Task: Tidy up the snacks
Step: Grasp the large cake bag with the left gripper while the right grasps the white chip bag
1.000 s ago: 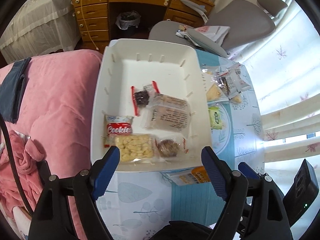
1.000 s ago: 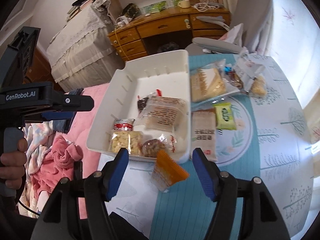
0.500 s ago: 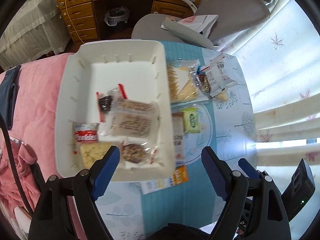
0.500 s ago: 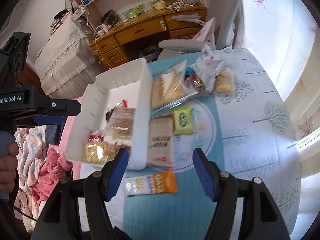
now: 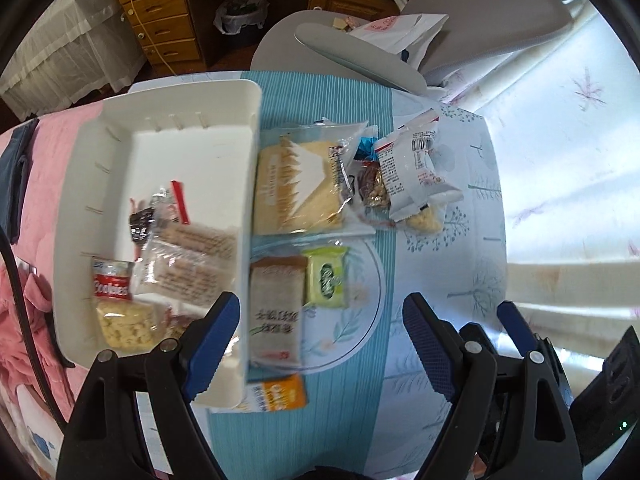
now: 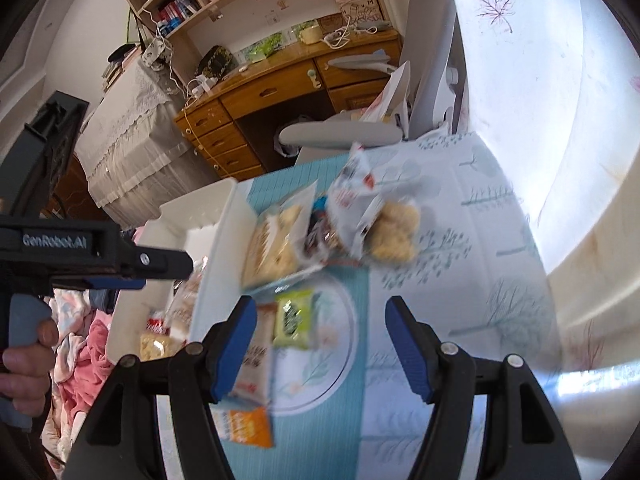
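Both hand-held grippers released, holding nothing, above the worktop [image 5: 440,248].

Left hand-held gripper [image 5: 322,340] and right hand-held gripper [image 6: 318,344] hover spread over loose snack packets [image 5: 298,184]; white tray [image 5: 216,104] beside them holds cookies [image 5: 112,284].

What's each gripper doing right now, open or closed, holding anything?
Left gripper: open, holding nothing.
Right gripper: open, holding nothing.
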Motion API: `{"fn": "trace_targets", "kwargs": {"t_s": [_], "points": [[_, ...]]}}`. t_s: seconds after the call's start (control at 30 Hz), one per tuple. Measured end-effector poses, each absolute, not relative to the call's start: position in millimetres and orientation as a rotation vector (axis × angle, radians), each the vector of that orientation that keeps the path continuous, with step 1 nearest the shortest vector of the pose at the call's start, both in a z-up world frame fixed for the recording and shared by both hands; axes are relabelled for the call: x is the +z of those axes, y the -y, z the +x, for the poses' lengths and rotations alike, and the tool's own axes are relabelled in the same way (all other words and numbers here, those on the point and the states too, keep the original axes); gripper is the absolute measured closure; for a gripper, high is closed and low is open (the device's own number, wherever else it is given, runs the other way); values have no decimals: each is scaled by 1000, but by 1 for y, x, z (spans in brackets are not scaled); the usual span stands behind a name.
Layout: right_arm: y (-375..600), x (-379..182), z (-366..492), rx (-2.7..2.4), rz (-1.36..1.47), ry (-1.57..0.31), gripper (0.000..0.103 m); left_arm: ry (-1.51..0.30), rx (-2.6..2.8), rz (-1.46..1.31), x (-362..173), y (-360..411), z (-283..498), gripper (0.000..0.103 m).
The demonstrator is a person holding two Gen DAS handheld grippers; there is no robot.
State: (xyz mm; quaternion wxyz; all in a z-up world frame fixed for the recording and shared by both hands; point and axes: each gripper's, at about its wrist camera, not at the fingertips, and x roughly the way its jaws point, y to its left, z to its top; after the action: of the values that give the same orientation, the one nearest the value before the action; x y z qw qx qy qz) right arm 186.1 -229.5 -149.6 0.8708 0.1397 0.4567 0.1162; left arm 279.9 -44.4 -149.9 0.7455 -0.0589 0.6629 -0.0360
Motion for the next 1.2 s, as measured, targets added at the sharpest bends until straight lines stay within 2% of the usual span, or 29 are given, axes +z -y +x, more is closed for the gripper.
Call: {"fn": "trace_targets", "kwargs": {"t_s": [0.4,0.73,0.8,0.9,1.1,1.2], "points": [[263,-192,246,278,357,-879,36,-1511,100,-93,-220,74,338,20],[253,-222,287,368,382,-834,36,-1493,133,-38,-262,78,373,21],[246,-228,293,371,361,-843,36,-1493,134,-23,-267,80,377,33],[241,-233,297,365,350,-846,36,-1504,123,-25,-275,81,380,45],[235,-243,300,352,335,-858,36,-1488,92,-37,-280,76,385,60],[232,-244,300,347,335,-856,47,-1470,81,-50,-278,73,384,67]]}}
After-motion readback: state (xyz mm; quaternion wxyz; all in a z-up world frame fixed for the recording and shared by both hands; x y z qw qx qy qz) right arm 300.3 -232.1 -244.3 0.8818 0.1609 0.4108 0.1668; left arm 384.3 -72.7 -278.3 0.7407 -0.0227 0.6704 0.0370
